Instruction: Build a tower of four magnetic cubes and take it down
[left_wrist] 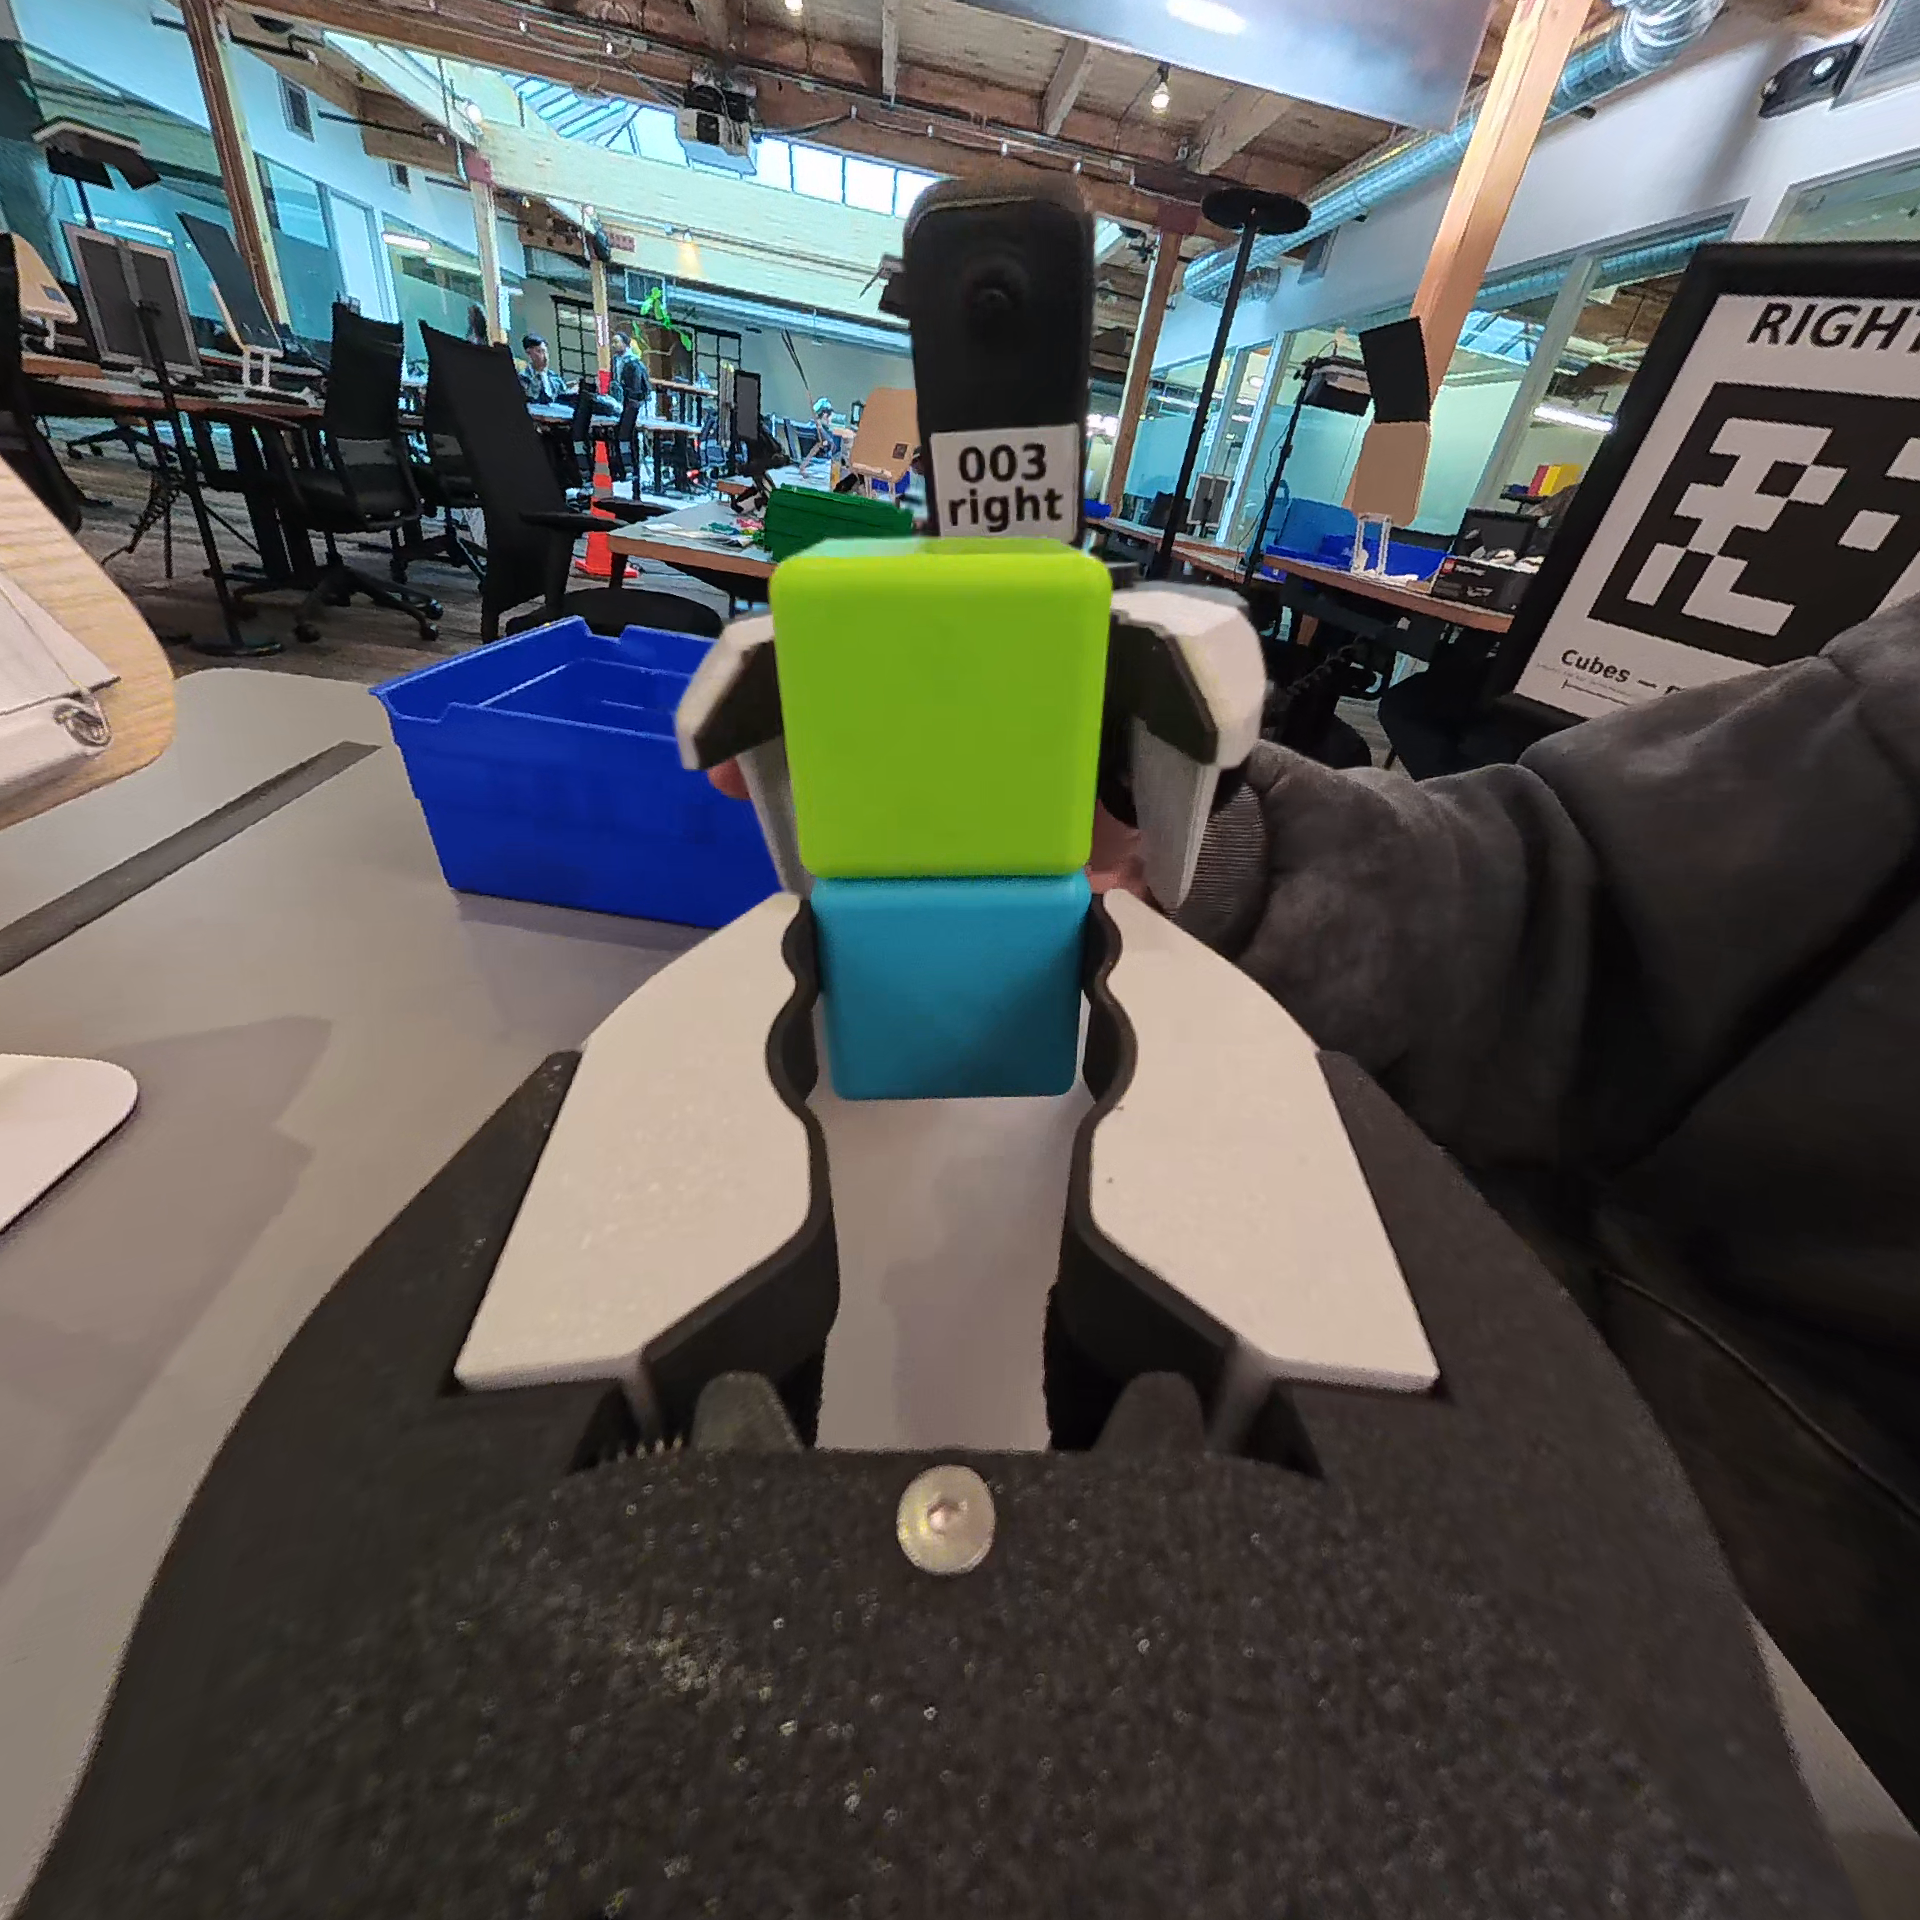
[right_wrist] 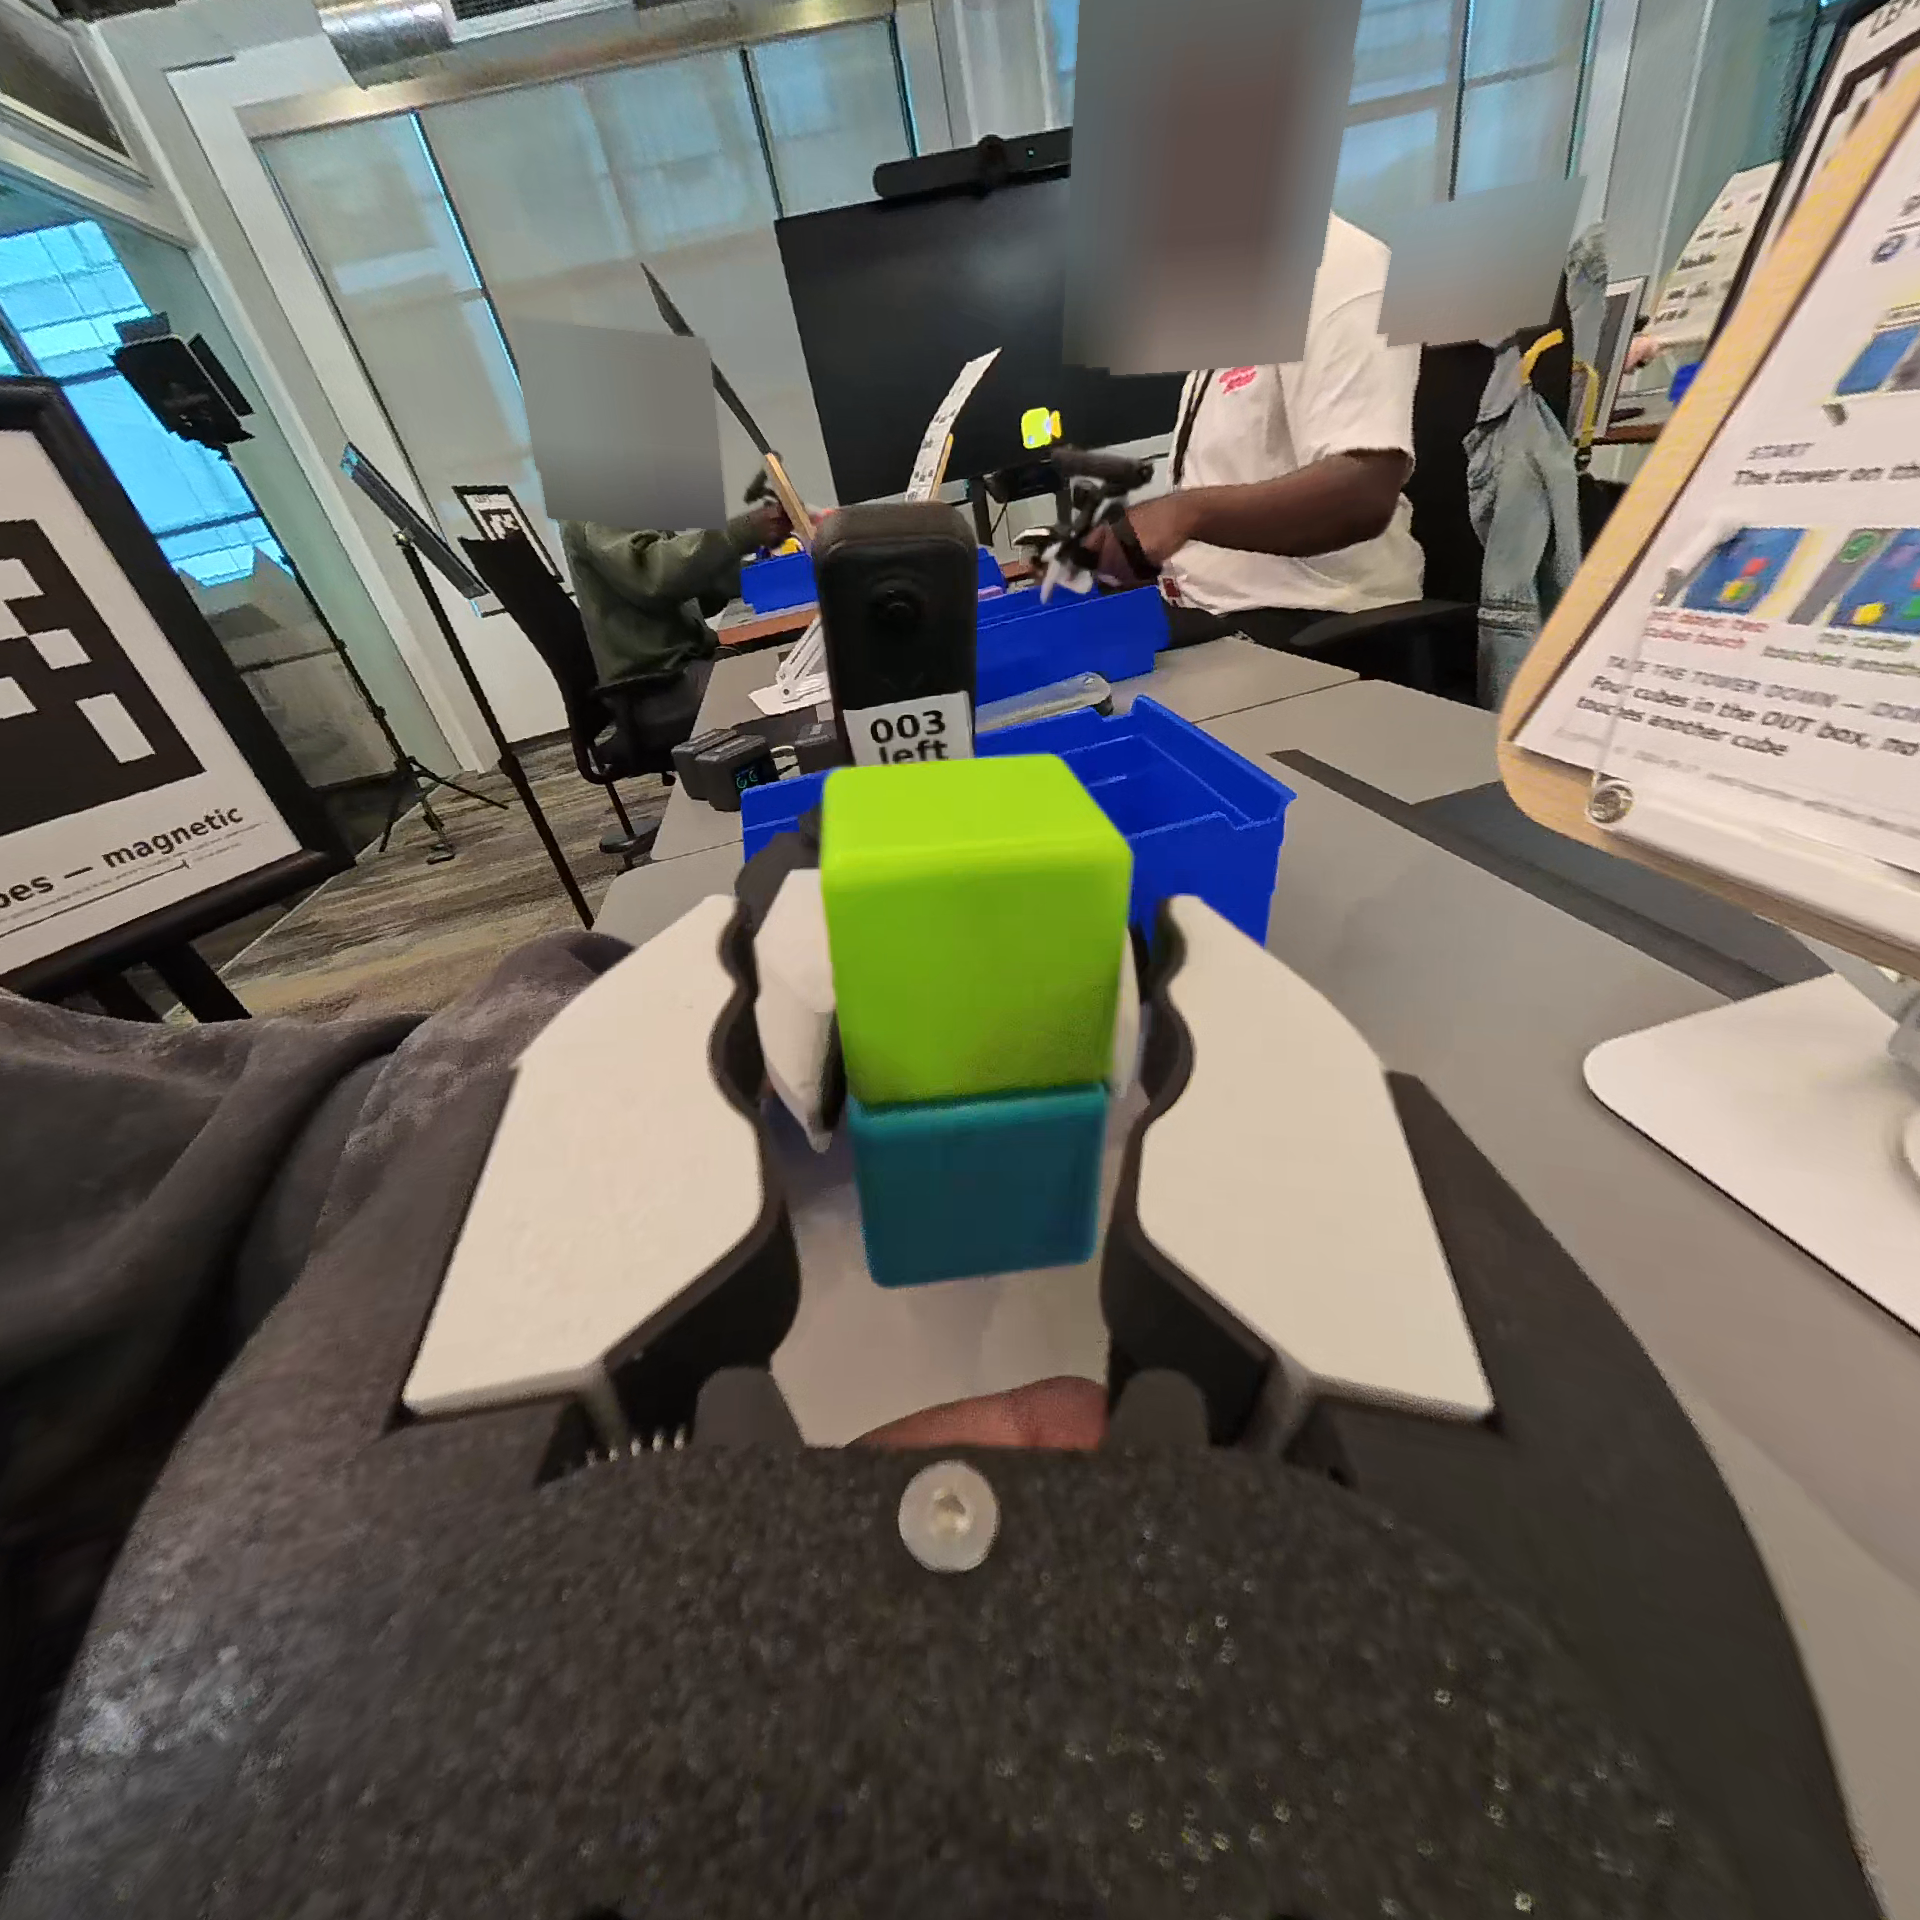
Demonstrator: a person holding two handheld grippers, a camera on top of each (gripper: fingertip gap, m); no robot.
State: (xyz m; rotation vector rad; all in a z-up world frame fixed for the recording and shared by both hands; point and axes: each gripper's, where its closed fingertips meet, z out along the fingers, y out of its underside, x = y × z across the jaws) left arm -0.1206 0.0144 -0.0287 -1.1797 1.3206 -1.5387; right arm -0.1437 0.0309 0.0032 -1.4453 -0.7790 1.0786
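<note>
Only the right wrist view shows seated people [right_wrist: 644, 592].

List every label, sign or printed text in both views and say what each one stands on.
I do not quote writing; here is what bears it.
White sticker on black camera, left wrist view: legible.
White sticker on black camera, right wrist view: lower edge hidden behind the green cube.
Framed marker sign: legible, cut off.
Framed marker sign: cut off.
Instruction sheet: mostly blurred.
</note>
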